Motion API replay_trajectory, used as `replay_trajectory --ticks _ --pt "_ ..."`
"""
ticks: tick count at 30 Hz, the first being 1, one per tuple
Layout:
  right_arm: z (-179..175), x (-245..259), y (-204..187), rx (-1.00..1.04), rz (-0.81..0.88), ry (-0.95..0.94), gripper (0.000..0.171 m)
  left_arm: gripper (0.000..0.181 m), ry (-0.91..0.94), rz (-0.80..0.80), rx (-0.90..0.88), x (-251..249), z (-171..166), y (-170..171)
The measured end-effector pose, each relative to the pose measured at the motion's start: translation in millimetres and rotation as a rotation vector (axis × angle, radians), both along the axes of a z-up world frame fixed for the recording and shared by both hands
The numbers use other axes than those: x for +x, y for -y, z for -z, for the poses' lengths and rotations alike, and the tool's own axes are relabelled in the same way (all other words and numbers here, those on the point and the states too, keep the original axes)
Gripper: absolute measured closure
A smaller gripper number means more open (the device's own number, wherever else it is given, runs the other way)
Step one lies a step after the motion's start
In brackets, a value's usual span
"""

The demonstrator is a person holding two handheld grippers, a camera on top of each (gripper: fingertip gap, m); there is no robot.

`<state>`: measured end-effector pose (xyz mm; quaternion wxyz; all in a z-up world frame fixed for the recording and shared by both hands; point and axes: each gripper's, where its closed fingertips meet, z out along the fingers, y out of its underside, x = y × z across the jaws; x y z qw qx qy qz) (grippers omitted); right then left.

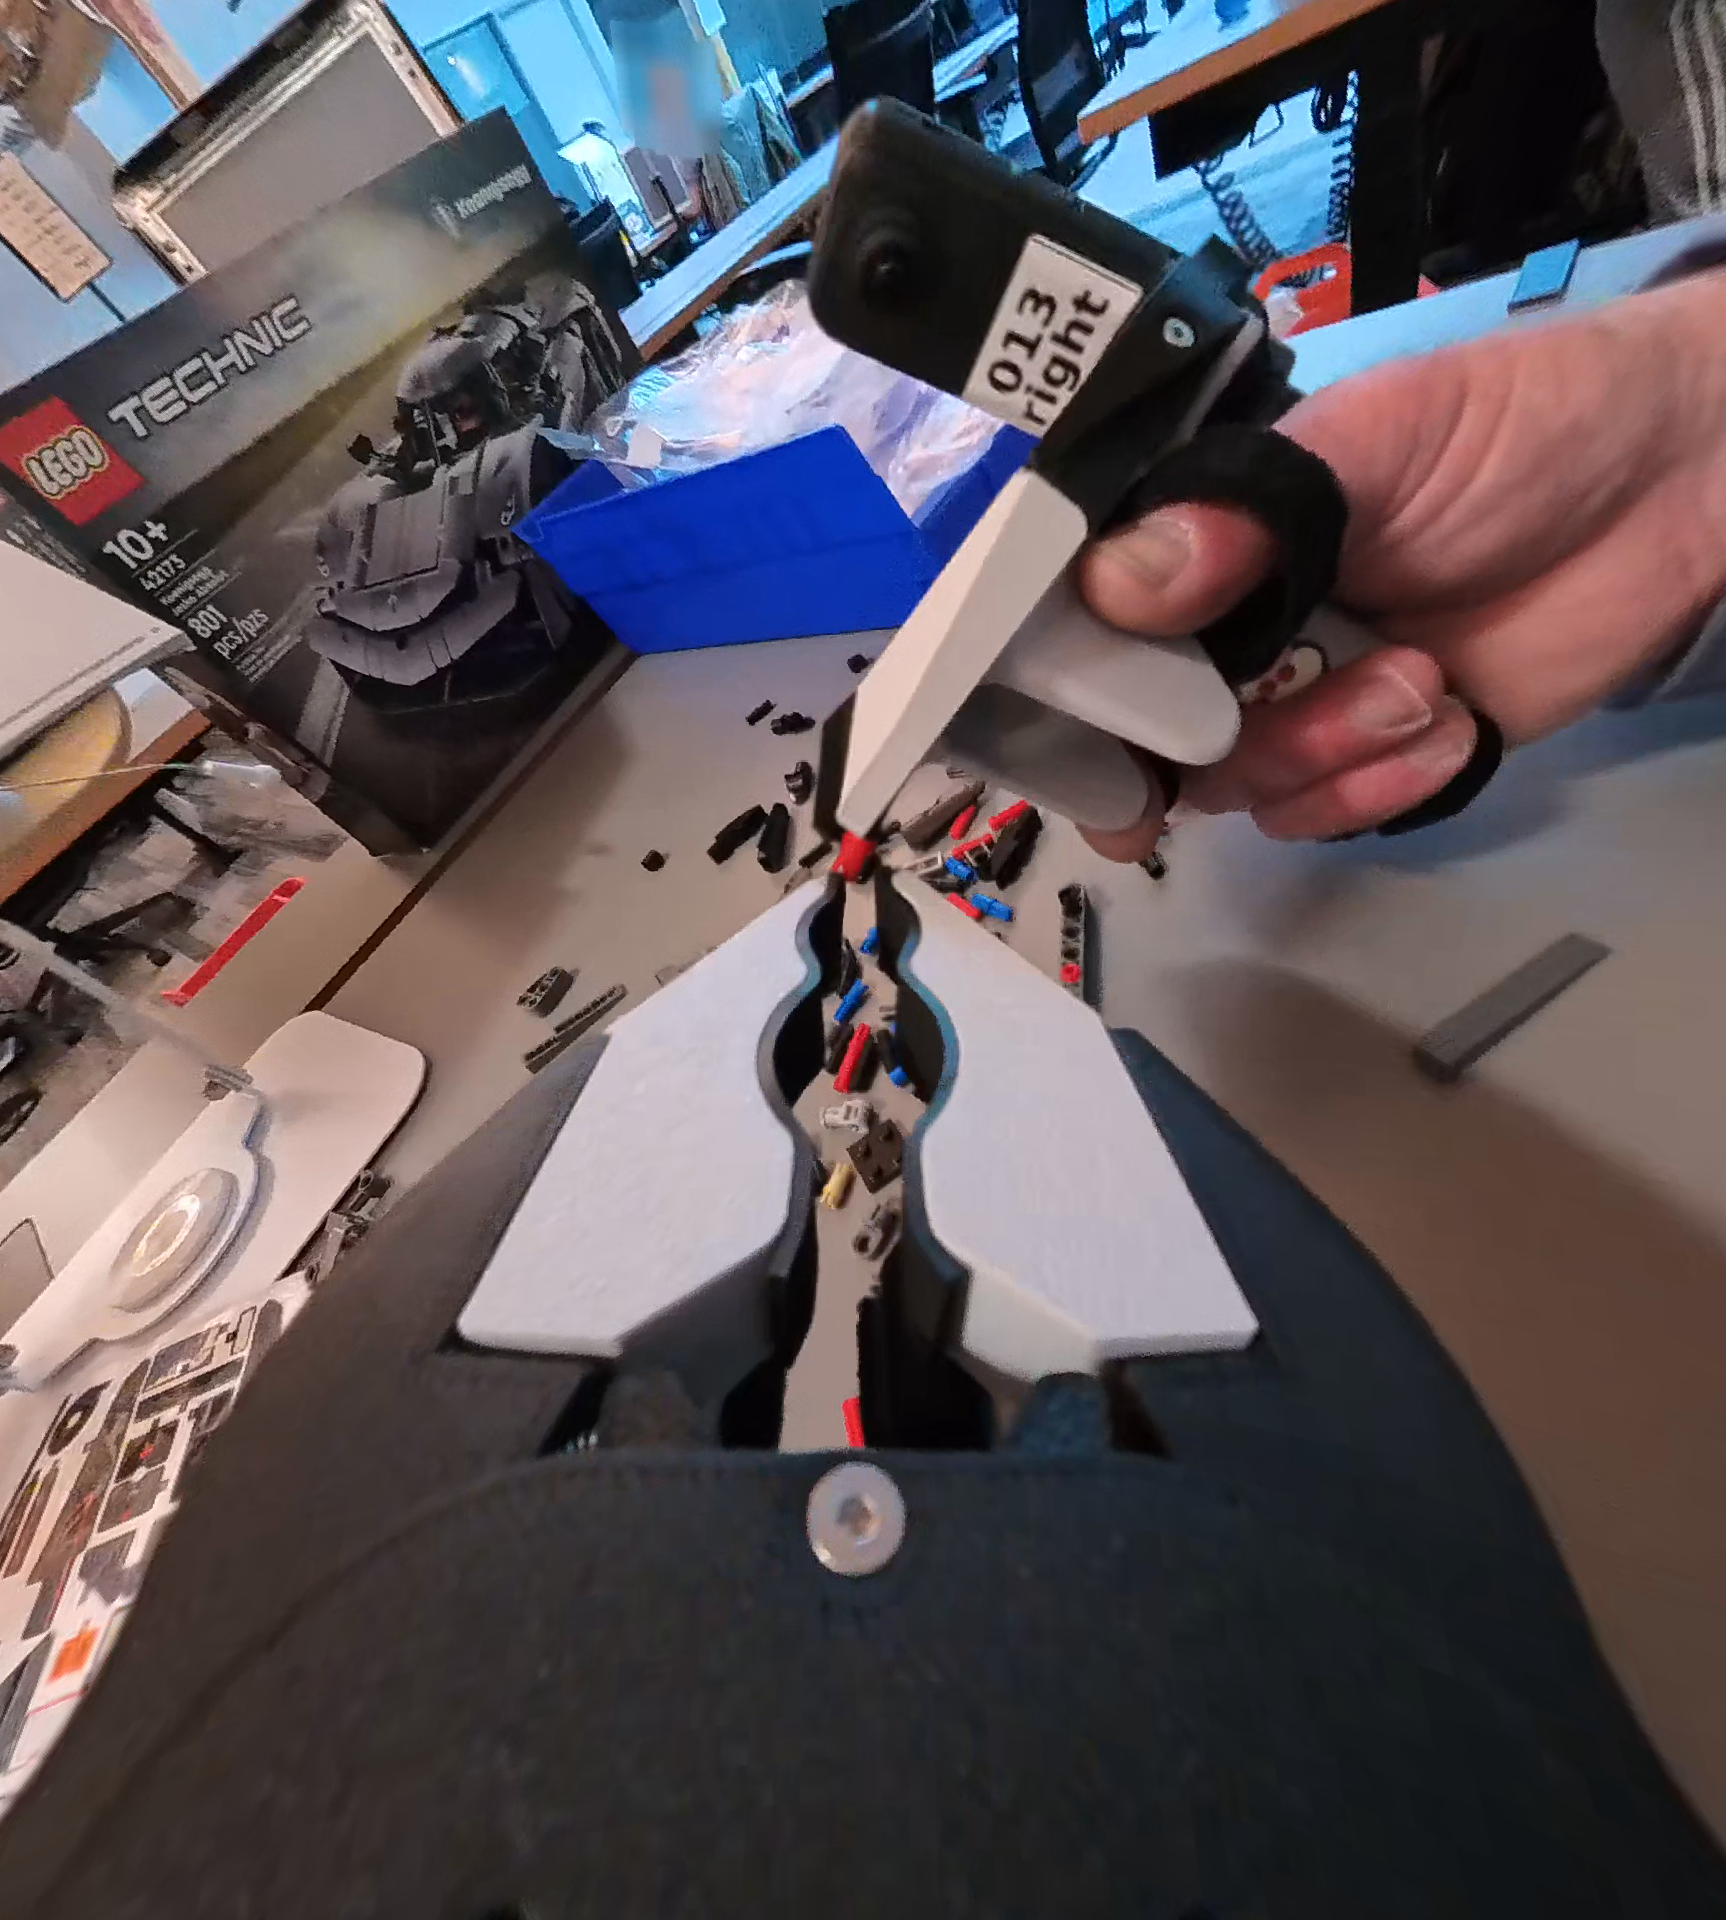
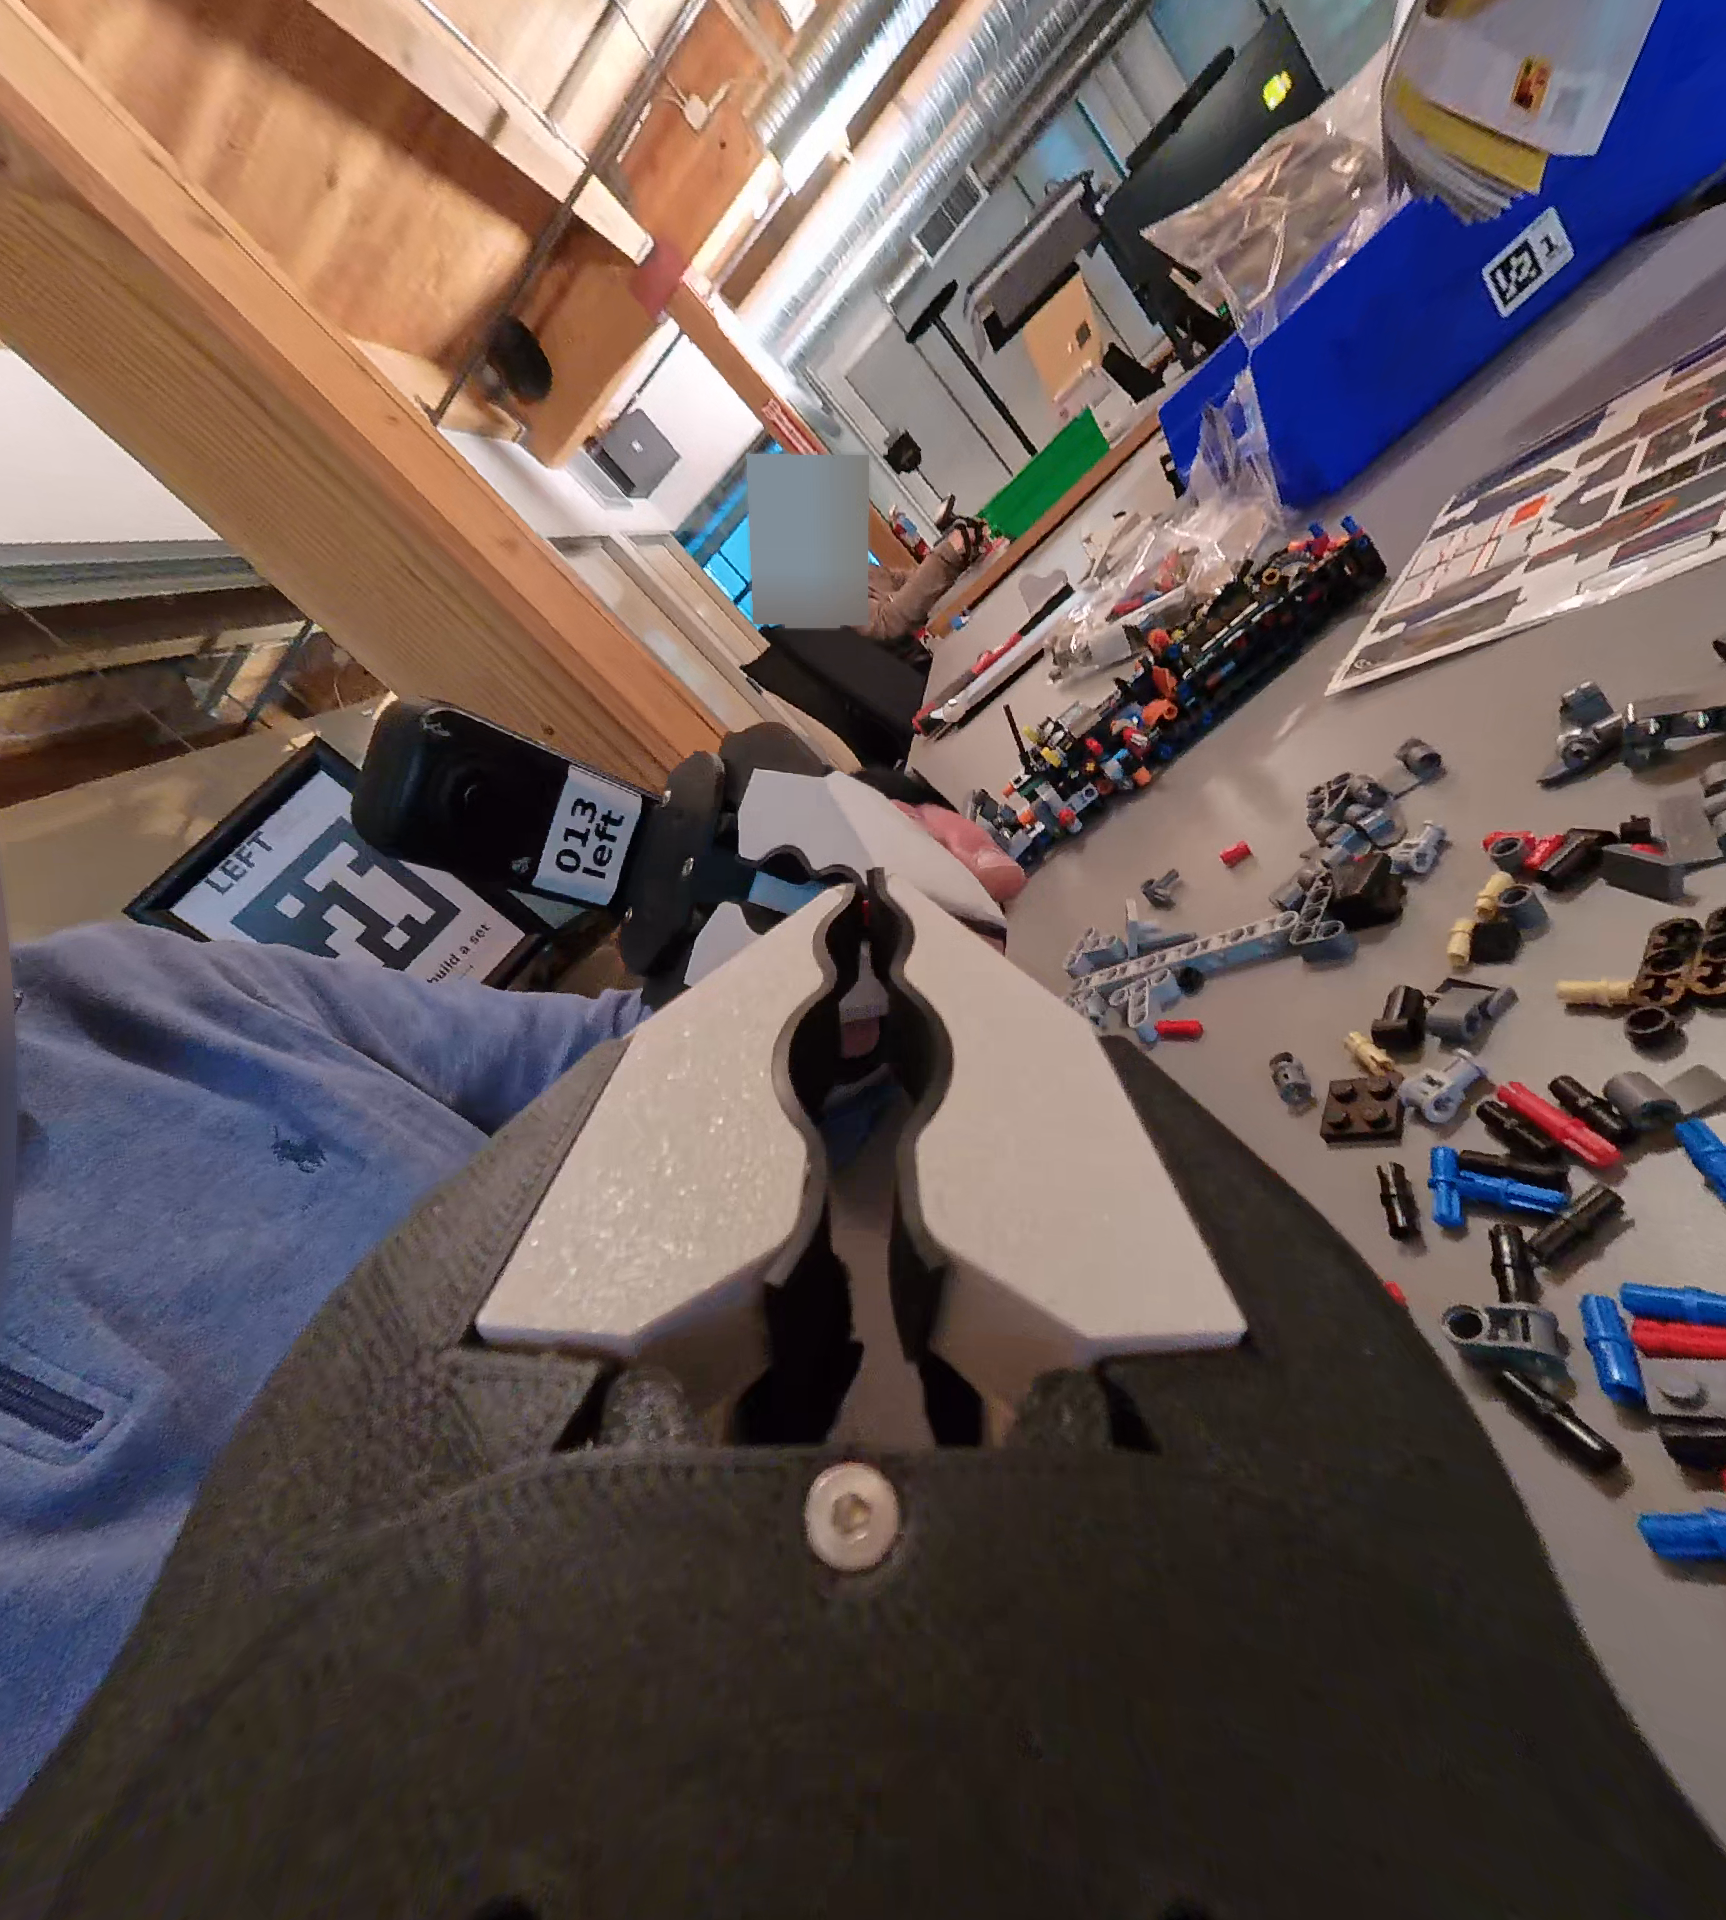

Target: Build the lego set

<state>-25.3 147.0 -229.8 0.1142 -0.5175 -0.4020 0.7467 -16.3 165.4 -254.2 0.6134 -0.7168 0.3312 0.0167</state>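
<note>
Lego pin, red (image 1: 851,858), sits pinched at the very tip of the right tongs (image 1: 854,831), lifted off the counter (image 1: 1461,1195) and held just ahead of the left tongs (image 1: 857,883). Right tongs: closed down on the pin, white fingers (image 1: 942,665) slanting down toward it. Left tongs: tips nearly together, only a narrow gap; a thin dark part seems to stand between them, but whether it is gripped I cannot tell.

Key relation: the two pairs of tips meet almost nose to nose, the pin between them, its long axis roughly in line with the right fingers and pointing at the left tips. Right wrist view agrees: a sliver of red at the right tongs' own tips (image 2: 864,914), with the left tongs directly beyond.

Judgement: step in hand is mating the pin into the part at the left tips; it calls for alignment along that axis before pushing.

Outward: loose pieces (image 1: 952,842) scattered mid-counter under both tips; blue bin (image 1: 734,551) and set box (image 1: 267,499) toward the far edge; sticker sheet (image 1: 90,1475) at the near left edge.
</note>
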Motion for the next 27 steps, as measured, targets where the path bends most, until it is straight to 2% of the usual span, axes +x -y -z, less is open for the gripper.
replay_trajectory --ticks 8,11,17,27 --pt "-9 2 5 -0.016 -0.029 -0.031 0.171 0.172 0.015 -0.024 0.037 -2 -7 -2" --pt "-9 2 6 -0.024 -0.031 -0.035 0.171 0.179 -0.010 -0.012 0.061 2 -9 0" --pt "-9 1 5 -0.022 -0.017 -0.035 0.171 0.181 -0.036 -0.025 0.066 0 -9 0" --pt "3 -1 -2 0.194 0.101 0.043 0.171 0.181 -0.056 -0.040 -0.016 -3 5 -4"
